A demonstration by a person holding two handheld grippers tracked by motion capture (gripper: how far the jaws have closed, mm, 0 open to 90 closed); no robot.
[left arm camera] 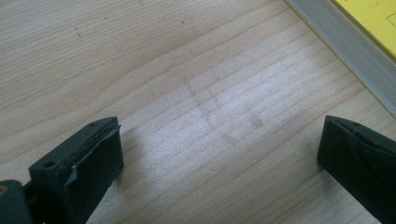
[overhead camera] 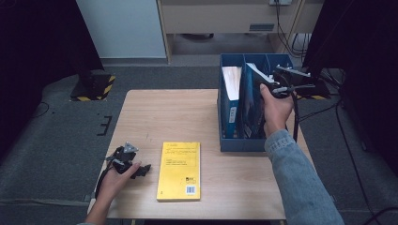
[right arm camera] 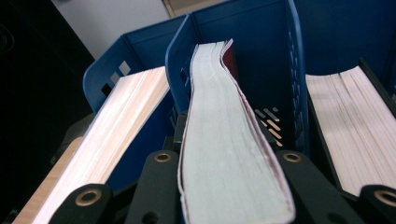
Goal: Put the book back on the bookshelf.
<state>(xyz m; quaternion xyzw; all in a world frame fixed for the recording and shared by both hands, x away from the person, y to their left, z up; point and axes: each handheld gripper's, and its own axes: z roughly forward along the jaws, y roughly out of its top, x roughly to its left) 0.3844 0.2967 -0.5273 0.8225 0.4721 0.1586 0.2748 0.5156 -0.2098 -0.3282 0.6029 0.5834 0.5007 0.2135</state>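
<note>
While right tongs [right arm camera: 224, 186] clamp book [right arm camera: 219, 130], over rack [right arm camera: 289, 56]

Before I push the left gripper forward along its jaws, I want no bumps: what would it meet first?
Probably the light wooden table itself: the left gripper angles down at bare wood between its open jaws. The thick yellow paperback book lies off to one side, likely missed.
</note>
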